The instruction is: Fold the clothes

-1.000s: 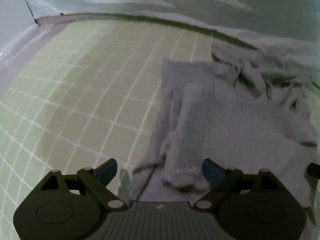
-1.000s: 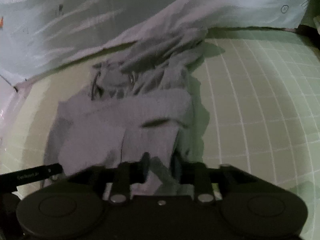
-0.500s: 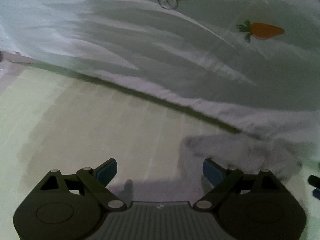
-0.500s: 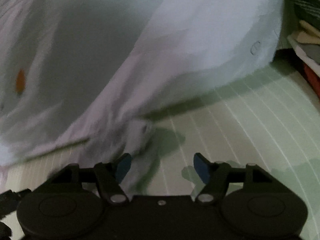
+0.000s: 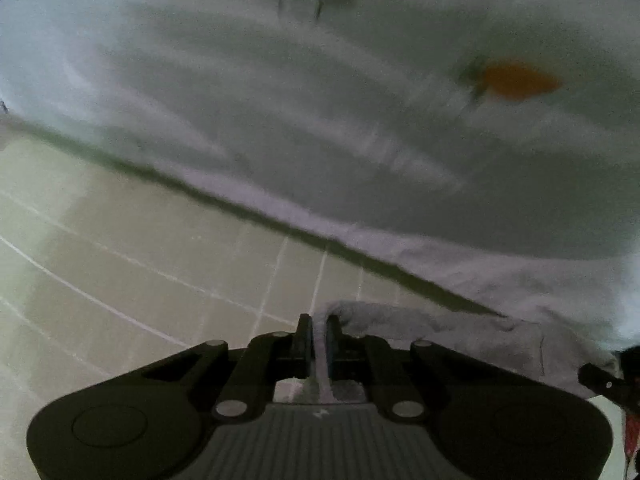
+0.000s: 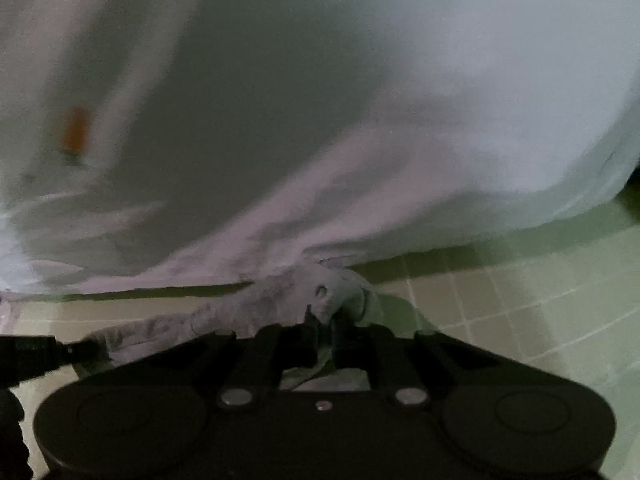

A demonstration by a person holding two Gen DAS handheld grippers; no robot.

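In the left wrist view, the left gripper point(image 5: 318, 338) is at the bottom, in the middle. Its jaws have just been closing, and now they pinch a thin fold of the grey garment point(image 5: 432, 332). The grey garment lies low on the right side, on the green grid mat point(image 5: 120, 264). The mat has pale lines that make squares, and it fills the near left part of the view. Behind the mat hangs a big white sheet point(image 5: 280, 100). The sheet has soft folds and an orange carrot picture point(image 5: 516, 80) on its far right side. A dark bit of the other tool shows at the right edge, just beside the grey garment.

In the right wrist view, the right gripper point(image 6: 326, 338) is at the bottom, in the middle. Its jaws have just been closing too, and they grip a bunched edge of the grey garment point(image 6: 320, 288). The cloth puffs up just above the jaws and runs off to the left, toward a dark tool part at the left edge. The green grid mat point(image 6: 520, 300) shows on the right. The white sheet point(image 6: 360, 120) fills the top of the view. The carrot picture point(image 6: 74, 130) is a blurry orange spot on the far left.
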